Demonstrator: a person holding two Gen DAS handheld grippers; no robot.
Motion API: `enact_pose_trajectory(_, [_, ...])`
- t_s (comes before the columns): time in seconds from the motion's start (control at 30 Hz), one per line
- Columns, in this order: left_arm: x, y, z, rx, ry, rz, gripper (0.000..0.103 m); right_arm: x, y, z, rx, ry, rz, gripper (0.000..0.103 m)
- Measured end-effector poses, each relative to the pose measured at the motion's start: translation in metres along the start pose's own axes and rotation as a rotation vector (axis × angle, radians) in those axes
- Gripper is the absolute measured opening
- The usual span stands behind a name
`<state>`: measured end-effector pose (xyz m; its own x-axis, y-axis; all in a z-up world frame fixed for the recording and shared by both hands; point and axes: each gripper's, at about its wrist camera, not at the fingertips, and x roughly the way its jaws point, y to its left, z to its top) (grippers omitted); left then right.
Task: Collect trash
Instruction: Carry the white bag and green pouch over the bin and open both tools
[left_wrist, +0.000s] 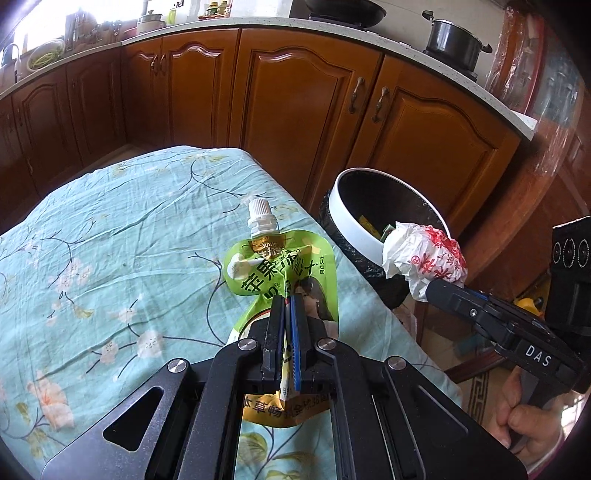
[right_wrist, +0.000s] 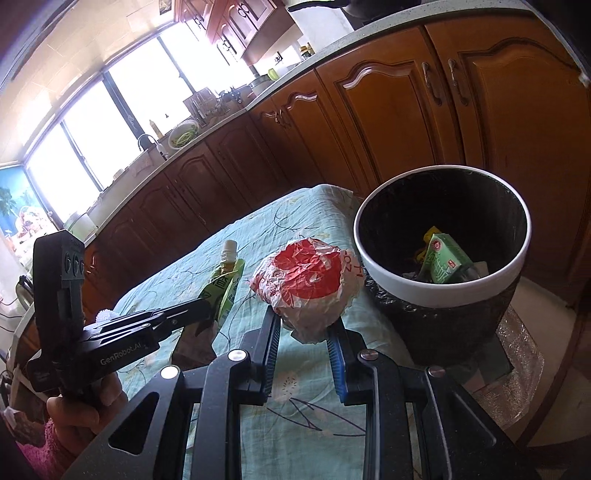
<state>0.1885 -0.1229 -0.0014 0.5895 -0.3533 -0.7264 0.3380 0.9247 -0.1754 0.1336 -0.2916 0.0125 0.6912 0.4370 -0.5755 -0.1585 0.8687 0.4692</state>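
Item: trash collection, mid-course.

Done: the bin (right_wrist: 439, 288), white-rimmed with a black liner, at right of the right wrist frame, already holds a green carton (right_wrist: 447, 264) and some yellow scraps.

In hand: two pieces, both lifted above the table (left_wrist: 110, 236) and neither yet over the bin's mouth.
- Left gripper (left_wrist: 287, 306), clenched on a green drink pouch (left_wrist: 280, 266). Pouch sits at centre of the left wrist frame: flattened, creased, white screw cap on its spout pointing away, printed lettering, a yellow band at the lower edge.
- Right gripper (right_wrist: 306, 325), grasping a crumpled wrapper (right_wrist: 310, 284). Wrapper sits at centre of the right wrist frame, just left of the bin rim: thin white paper or film with a red printed patch, balled up.

Left to do, by judgement: carry both over the rim and drop them. The floral tablecloth in view shows no further litter.
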Motion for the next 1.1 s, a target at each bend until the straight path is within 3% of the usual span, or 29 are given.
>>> enact_pose_trajectory(1.1, [0.03,-0.056,0.038,0.123,0.007,-0.061,0.003,-0.029,-0.051,0.022,0.031,-0.039,-0.127,0.025])
